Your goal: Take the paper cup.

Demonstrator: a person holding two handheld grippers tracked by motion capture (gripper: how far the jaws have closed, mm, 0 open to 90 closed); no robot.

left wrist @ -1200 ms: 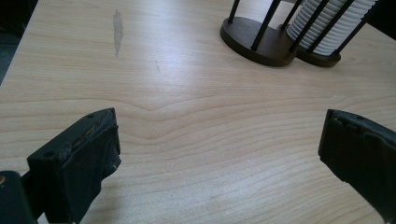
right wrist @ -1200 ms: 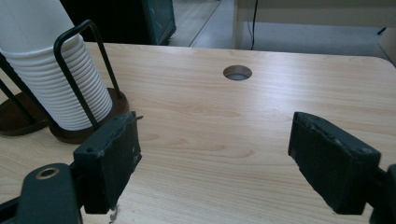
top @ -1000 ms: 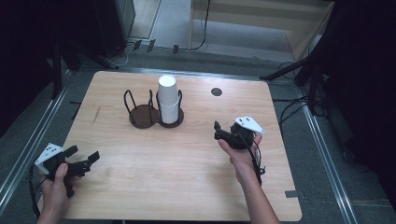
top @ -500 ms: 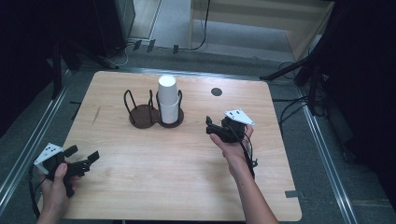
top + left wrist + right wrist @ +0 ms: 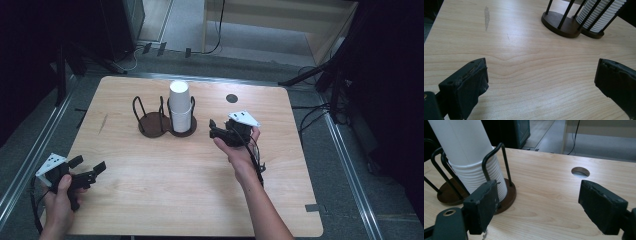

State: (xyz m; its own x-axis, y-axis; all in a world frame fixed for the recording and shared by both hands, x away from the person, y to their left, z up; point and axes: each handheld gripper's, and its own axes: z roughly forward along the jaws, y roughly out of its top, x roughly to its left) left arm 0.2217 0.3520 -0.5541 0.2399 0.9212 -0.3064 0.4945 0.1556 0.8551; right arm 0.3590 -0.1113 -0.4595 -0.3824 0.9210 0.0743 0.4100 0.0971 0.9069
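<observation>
A light wooden table (image 5: 150,200) carries a dark wire cup holder with two round brown bases (image 5: 162,120), set toward its far middle. The holder's right-hand ring holds a tall stack of white ribbed paper cups (image 5: 180,105), standing upright and rising well above the wires; the left-hand ring is bare.

The right claw (image 5: 214,128), held in the person's right hand, hovers just to the right of the cup stack, its tips pointing at the stack but not touching it. Its jaws stand apart with nothing between them, released. In the right gripper view the stack sits just beyond the left jaw.

The left claw (image 5: 90,167) rests near the table's near left corner, well apart from the holder, jaws spread wide and empty.
</observation>
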